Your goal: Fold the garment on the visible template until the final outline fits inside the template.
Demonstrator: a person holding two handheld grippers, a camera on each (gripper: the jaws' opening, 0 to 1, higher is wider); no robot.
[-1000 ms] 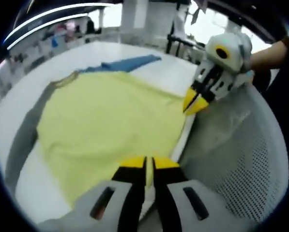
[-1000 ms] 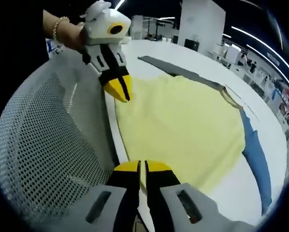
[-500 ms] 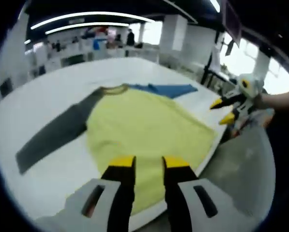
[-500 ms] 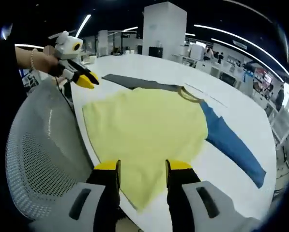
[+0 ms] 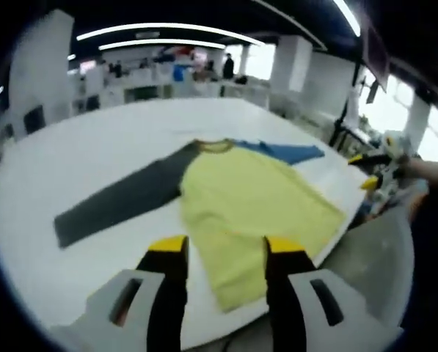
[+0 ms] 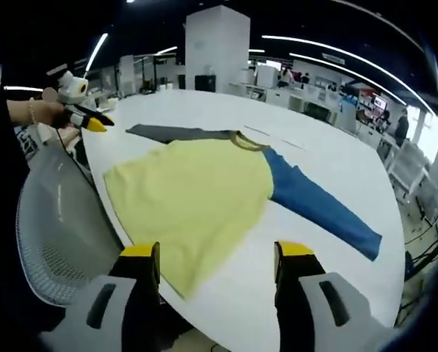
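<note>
Left gripper view: My left tool (image 5: 224,249) hangs above the near desk (image 5: 79,158) edge with its yellow-tipped jaws spread and nothing between them. The raglan shirt (image 5: 252,209) lies flat on the desk ahead, yellow body toward me, dark grey sleeve (image 5: 119,202) stretched to the left, blue sleeve (image 5: 288,152) beyond. The right tool (image 5: 373,170) hovers off the desk edge at right, jaws apart. I judge the first fold to be a sleeve fold: I should descend on the grey cuff, pinch a single layer, and carry it low across the body so no wrinkle forms.

Right gripper view: My right tool (image 6: 217,257) is held high, pitched down at the hem, jaws wide and empty. The blue sleeve (image 6: 318,209) runs away to the right; its cuff is my grasp point. The left tool (image 6: 94,121) sits far left beside a mesh chair (image 6: 53,227). I cannot make out a template outline.
</note>
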